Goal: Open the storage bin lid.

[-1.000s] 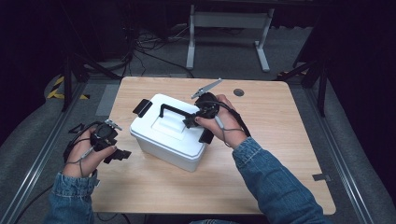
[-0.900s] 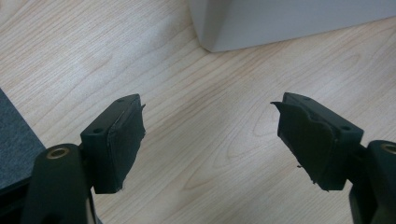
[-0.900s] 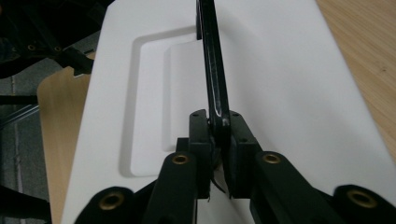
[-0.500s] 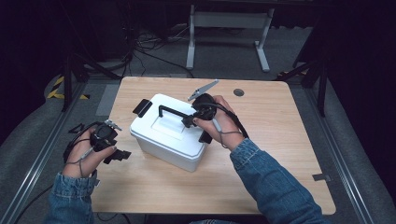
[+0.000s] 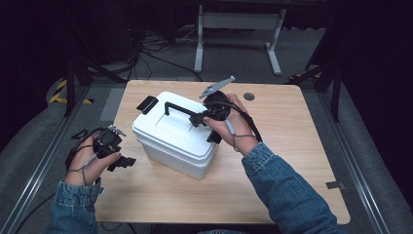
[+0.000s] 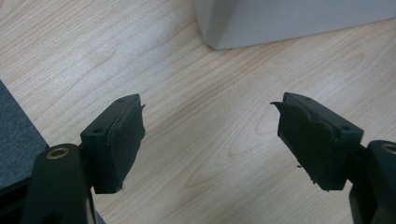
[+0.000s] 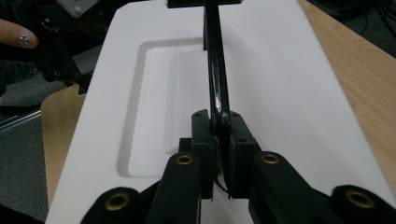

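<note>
At the left edge of the pale wooden table (image 5: 160, 195), the left gripper (image 5: 122, 161) hangs released, its two black jaws spread wide with only bare wood grain between them; in the left gripper view the left gripper (image 6: 208, 140) points at the tabletop just short of a corner of the white box, touching nothing. To its right, in the middle of the table, stands the white rectangular plastic storage box (image 5: 170, 146), its white lid (image 5: 160, 129) on and closed, so whatever is inside cannot be told. A black latch (image 5: 147, 104) sticks out at the lid's far left end, and a thin black carrying handle (image 5: 181, 110) runs along the top of the lid over a shallow rectangular recess. Further right, the right gripper (image 5: 198, 118) is clenched on the near end of that handle: in the right gripper view the right gripper (image 7: 218, 140) has both pads pressed flat against the sides of the black bar, which stands on edge and runs away along the lid's middle.
</note>
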The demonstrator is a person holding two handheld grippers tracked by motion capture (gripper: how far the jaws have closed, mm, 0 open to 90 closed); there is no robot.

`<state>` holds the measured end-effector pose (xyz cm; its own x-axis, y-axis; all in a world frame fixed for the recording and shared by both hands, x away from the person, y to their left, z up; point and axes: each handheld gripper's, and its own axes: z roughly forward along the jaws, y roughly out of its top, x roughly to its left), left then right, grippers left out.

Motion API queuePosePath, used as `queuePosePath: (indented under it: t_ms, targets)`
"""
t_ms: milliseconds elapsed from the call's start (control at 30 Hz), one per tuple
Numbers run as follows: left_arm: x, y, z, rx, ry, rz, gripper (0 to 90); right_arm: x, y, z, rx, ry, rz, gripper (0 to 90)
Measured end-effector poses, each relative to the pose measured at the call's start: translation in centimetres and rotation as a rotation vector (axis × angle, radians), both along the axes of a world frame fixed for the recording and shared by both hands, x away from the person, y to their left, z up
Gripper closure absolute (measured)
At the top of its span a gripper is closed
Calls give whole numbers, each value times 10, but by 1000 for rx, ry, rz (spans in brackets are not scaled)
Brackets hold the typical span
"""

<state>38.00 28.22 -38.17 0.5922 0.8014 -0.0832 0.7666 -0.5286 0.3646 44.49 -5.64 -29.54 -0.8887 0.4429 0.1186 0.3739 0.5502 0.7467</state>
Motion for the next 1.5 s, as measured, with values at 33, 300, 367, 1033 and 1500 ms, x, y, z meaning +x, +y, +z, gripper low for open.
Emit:
queuePosePath:
  t_ms: [33,300,367,1033,1500]
  targets:
    - [0,0,0,0,0,0,235,-1,-1,2,2,-6,0,850]
    - [0,0,0,5,-2,-3,235,-7,-9,20,41,-42,-2,850]
    - [0,0,0,6,-1,-3,235,-8,-10,22,47,-48,0,850]
    - [1,0,-2,10,4,-11,233,-8,-58,40,59,-85,-86,850]
    - [1,1,-3,7,9,-7,232,-6,-107,44,57,-89,-186,850]
